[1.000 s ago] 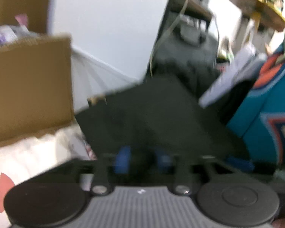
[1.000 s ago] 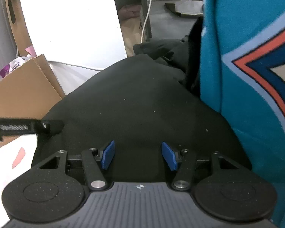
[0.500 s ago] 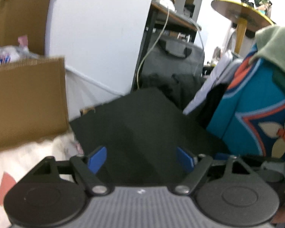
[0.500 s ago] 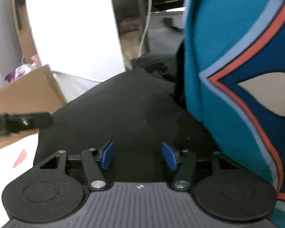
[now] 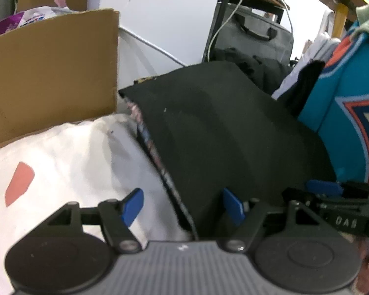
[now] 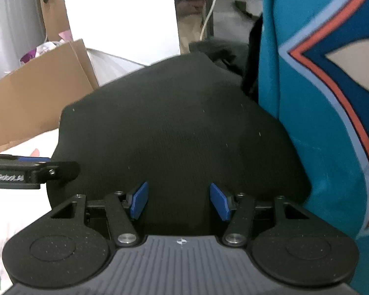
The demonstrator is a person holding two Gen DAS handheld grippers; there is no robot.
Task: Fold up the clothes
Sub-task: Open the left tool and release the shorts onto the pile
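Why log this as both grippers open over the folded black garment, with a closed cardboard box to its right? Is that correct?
One detail is wrong: the cardboard box stands left of the folded black garment, as the left wrist view shows. Whether it is closed cannot be told. The left gripper and right gripper are indeed open.

A cardboard box [image 5: 49,73] walls off the upper left of the frame. A teal garment [image 6: 319,110] hangs down the right side, touching the folded black garment [image 6: 174,127]. Between them, the white bedding [image 5: 69,167] at lower left lies open for passage.
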